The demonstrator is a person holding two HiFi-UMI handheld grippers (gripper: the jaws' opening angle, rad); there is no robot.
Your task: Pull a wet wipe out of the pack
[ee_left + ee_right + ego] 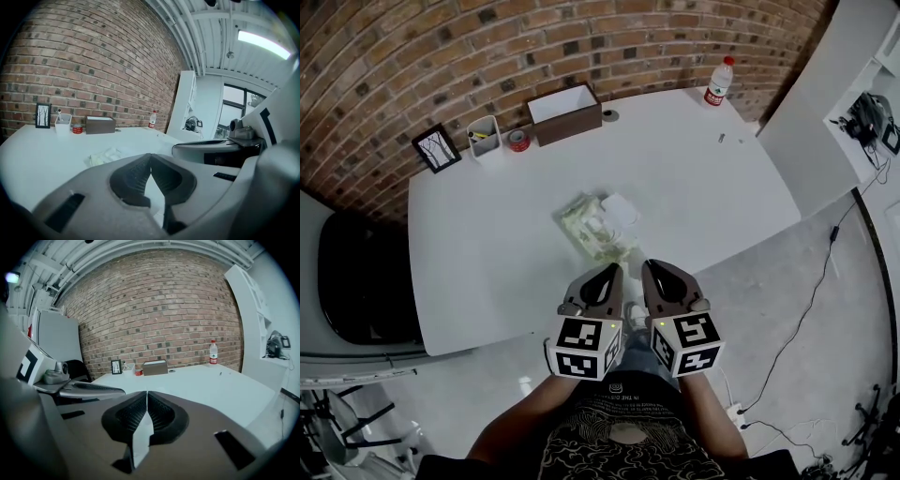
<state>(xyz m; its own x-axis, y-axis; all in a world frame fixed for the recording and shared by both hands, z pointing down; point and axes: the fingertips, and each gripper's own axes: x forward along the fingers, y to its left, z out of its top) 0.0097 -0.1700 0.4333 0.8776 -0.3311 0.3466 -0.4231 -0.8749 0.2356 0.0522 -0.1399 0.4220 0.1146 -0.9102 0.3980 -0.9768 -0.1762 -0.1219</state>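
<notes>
The wet wipe pack [592, 232], pale green and crumpled, lies in the middle of the white table [487, 253]. A white wipe or flap [620, 210] sticks out at its far right side. The pack [106, 156] also shows low and left of centre in the left gripper view. My left gripper [608, 272] and right gripper [657, 268] hover side by side over the table's front edge, just short of the pack. Both are shut with nothing between the jaws. In the right gripper view the jaws hide the pack.
Along the brick wall stand a picture frame [437, 147], a white pen holder [485, 137], a red tape roll [517, 141] and a brown open box [565, 112]. A water bottle [719, 82] stands at the far right corner. A black chair [356, 281] sits left of the table.
</notes>
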